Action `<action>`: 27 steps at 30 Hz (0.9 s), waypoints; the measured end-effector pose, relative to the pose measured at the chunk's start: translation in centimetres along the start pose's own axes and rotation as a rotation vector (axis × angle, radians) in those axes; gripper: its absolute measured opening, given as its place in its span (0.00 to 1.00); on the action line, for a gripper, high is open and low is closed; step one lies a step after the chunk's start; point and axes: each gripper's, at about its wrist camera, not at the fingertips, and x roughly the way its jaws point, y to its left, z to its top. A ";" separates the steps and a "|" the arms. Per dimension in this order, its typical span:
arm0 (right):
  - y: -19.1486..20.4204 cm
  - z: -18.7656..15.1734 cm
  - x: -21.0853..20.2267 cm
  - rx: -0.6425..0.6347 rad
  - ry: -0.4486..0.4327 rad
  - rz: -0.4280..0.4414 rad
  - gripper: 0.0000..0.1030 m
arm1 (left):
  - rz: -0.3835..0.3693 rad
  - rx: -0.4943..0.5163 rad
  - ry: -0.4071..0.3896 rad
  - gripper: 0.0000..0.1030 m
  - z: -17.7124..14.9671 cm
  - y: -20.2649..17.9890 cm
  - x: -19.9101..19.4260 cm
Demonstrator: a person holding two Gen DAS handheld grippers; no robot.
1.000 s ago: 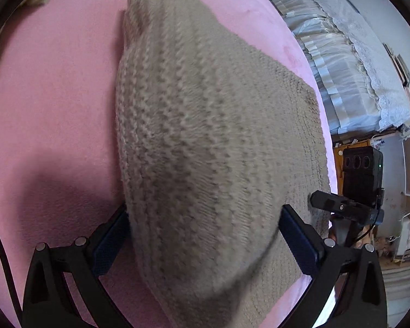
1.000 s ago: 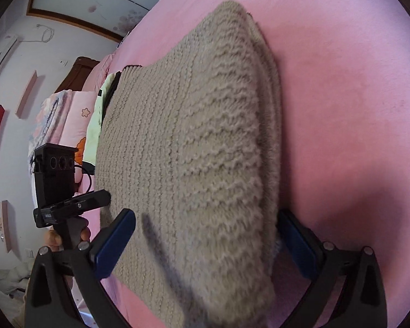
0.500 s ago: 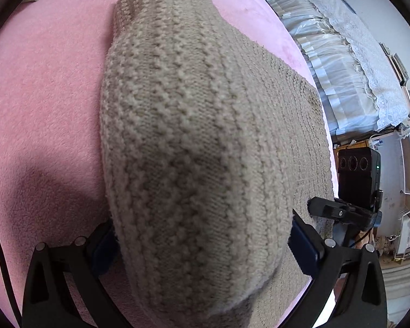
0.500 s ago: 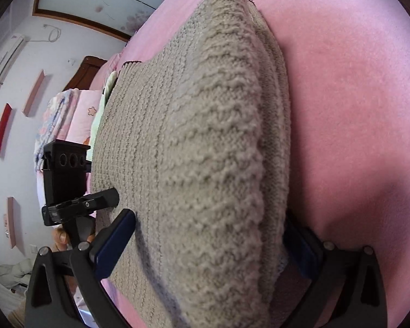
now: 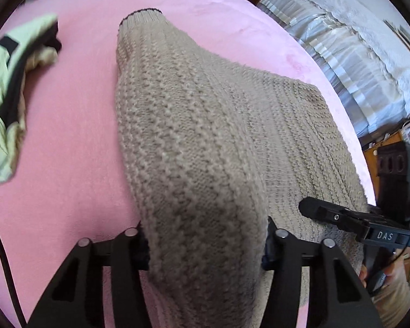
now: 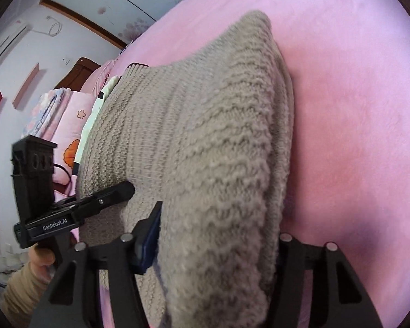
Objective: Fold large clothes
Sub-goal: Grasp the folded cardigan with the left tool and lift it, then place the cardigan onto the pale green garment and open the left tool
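I see the pink bed [image 5: 68, 142] under the beige knit sweater [image 5: 205, 136] — one bunched edge sits in my left gripper [image 5: 205, 248], another in my right gripper [image 6: 218, 243] — both jaws closing on the knit.

I see a beige knitted sweater [image 5: 194, 136] in a chunky textured stitch, its ribbed cuff edged with a thin dark line. It lies on a plain pink fleece bedspread [image 5: 68, 142]. My left gripper [image 5: 205, 243] is black with dark blue pads; my right gripper [image 6: 218, 243] is the same. A pale green garment [image 5: 5, 104] has black trim. The pillow [image 6: 68, 125] is pink with flower prints.
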 end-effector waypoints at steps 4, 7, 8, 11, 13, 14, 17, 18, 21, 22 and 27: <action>1.3 -0.4 -2.2 -0.003 -0.045 -0.001 0.50 | -0.004 0.013 -0.026 0.46 -0.1 -0.7 -2.4; 3.0 -0.9 -3.9 -0.029 -0.058 -0.011 0.49 | -0.009 0.032 -0.030 0.46 0.6 -1.1 -4.4; 3.8 -1.1 -4.5 -0.035 -0.061 -0.012 0.48 | -0.012 0.034 -0.034 0.46 1.0 -0.9 -5.0; 6.2 -1.2 -6.0 -0.055 -0.082 0.001 0.48 | -0.017 0.040 -0.053 0.46 0.8 -0.2 -8.4; 8.6 -1.0 -7.1 -0.074 -0.100 0.019 0.48 | -0.026 0.031 -0.065 0.46 1.0 0.8 -11.4; 9.7 -0.7 -7.3 -0.083 -0.106 0.029 0.48 | -0.027 0.027 -0.069 0.46 1.1 1.0 -12.3; 13.3 0.5 -8.2 -0.119 -0.127 0.063 0.48 | -0.012 0.035 -0.090 0.46 2.1 3.0 -16.8; 15.2 1.1 -8.3 -0.141 -0.137 0.077 0.48 | -0.002 0.041 -0.098 0.46 2.5 3.6 -18.1; 20.2 3.2 -7.8 -0.199 -0.153 0.106 0.48 | 0.047 0.061 -0.133 0.46 3.7 6.2 -22.2; 21.9 4.1 -7.3 -0.213 -0.157 0.116 0.48 | 0.065 0.062 -0.143 0.46 4.6 7.4 -23.5; 29.3 8.6 -3.9 -0.261 -0.180 0.175 0.48 | 0.111 0.027 -0.196 0.46 8.8 14.6 -28.3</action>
